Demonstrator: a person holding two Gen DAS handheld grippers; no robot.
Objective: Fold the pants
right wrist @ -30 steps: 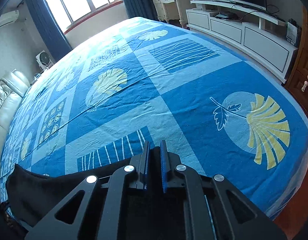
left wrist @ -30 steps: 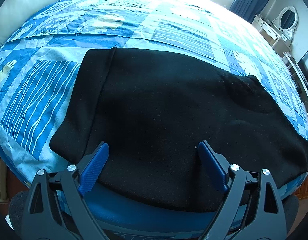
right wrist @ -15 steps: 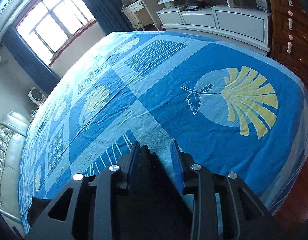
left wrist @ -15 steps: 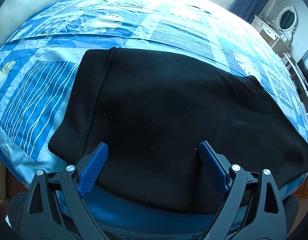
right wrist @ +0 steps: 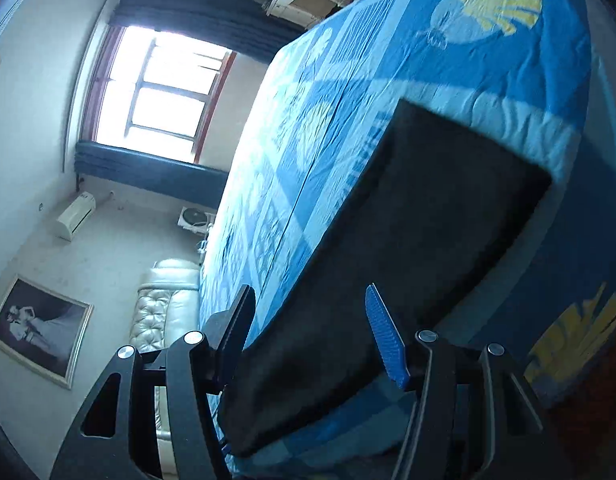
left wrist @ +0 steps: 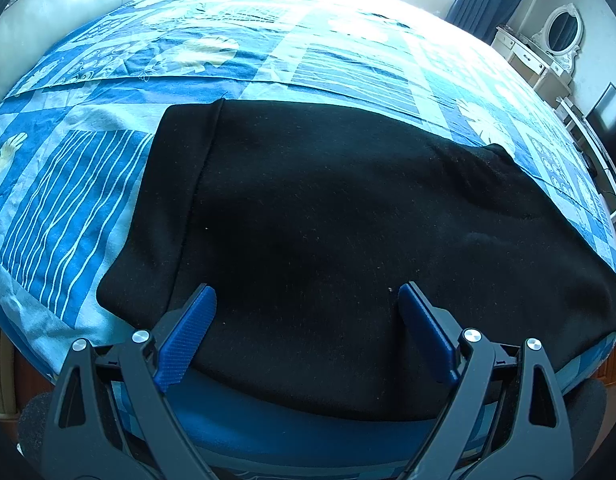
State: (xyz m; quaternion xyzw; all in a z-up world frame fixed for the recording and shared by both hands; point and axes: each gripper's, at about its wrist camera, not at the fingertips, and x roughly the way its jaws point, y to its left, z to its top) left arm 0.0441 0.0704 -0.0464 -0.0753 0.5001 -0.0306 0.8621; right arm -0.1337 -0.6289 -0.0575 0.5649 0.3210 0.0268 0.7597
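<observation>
Left wrist view: my left jaws (left wrist: 306,334) gape wide, empty, over near edge of black pants (left wrist: 348,232), flat on bed (left wrist: 88,184). Right jaws (right wrist: 312,336) just opened, nothing pinched. Risk: careless regrip catches one layer, fold skews.

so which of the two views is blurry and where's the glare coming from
Right wrist view: motion-smeared and steeply tilted, the black fabric pants soft-edged, the window blown out white. Left wrist view: sharp, with sunlight washing out the far part of the blue patterned bedsheet; the pants read as near-featureless black; fisheye bends the bed's edges in both.
</observation>
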